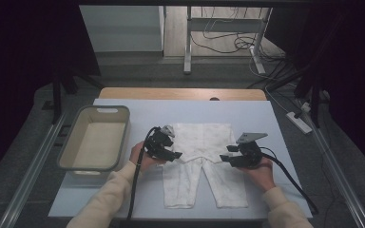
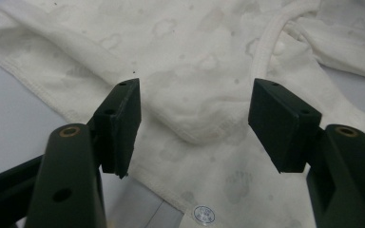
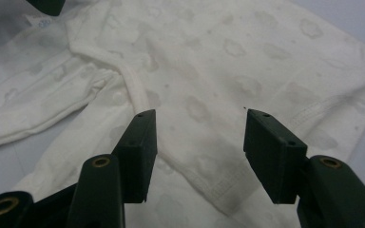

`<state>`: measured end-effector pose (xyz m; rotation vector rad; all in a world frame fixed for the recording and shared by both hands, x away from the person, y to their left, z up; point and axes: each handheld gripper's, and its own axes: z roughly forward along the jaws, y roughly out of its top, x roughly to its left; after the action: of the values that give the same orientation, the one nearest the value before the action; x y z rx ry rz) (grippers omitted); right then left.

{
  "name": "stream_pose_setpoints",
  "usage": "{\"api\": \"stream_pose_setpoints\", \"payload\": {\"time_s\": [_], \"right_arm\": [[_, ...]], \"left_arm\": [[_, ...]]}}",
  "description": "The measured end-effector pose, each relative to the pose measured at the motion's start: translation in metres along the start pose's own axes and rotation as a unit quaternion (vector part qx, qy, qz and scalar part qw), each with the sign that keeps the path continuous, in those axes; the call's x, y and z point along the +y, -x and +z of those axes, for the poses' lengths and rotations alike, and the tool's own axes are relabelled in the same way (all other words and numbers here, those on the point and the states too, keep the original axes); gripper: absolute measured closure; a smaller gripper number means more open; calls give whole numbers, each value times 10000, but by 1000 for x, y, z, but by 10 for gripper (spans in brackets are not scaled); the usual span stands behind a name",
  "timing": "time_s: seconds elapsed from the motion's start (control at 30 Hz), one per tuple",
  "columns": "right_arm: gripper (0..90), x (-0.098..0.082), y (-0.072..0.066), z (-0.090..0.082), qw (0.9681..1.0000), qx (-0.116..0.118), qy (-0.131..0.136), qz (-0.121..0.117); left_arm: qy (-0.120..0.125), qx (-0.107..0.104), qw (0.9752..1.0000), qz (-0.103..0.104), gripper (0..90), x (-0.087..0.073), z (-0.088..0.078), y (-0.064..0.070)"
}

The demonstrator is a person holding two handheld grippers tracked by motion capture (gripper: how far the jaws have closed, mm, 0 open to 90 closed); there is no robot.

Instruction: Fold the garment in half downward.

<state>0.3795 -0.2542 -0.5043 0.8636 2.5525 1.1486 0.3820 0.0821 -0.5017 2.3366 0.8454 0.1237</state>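
The white baby suit (image 1: 204, 161) lies flat mid-desk (image 1: 275, 190), legs near. The left claw (image 1: 173, 154) and right claw (image 1: 225, 158) gape over its waist, gripping nothing. Closing unevenly, the 2 could bunch the cloth. A bin (image 1: 97, 137) waits far left.

Cream sleeves (image 1: 105, 195) are covering both forearms; each black gripper (image 1: 163, 145) is trailing a black cable (image 1: 135, 187), brass-ringed screw holes (image 2: 70, 131) showing.

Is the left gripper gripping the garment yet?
Apart. The left gripper view shows the left gripper open, with the garment lying flat between and beyond its pads, neither pad pressing the cloth.
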Motion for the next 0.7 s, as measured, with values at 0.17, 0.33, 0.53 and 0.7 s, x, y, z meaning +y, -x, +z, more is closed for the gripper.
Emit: {"api": "stream_pose_setpoints", "payload": {"time_s": [0.17,0.33,0.53,0.7], "right_arm": [[442,-2,-2,5,9999,20,-142,-20],[436,-3,-1,7,9997,-38,-241,-80],[426,-5,-1,10,9994,-21,-324,-91],[430,-6,-2,12,9992,-31,-389,-91]], "left_arm": [[-89,-10,10000,37,356,-3,4,2],[-210,-4,9997,89,347,-4,9,2],[-363,77,9992,171,354,-6,16,4],[-403,77,9988,260,499,-8,18,4]]}}
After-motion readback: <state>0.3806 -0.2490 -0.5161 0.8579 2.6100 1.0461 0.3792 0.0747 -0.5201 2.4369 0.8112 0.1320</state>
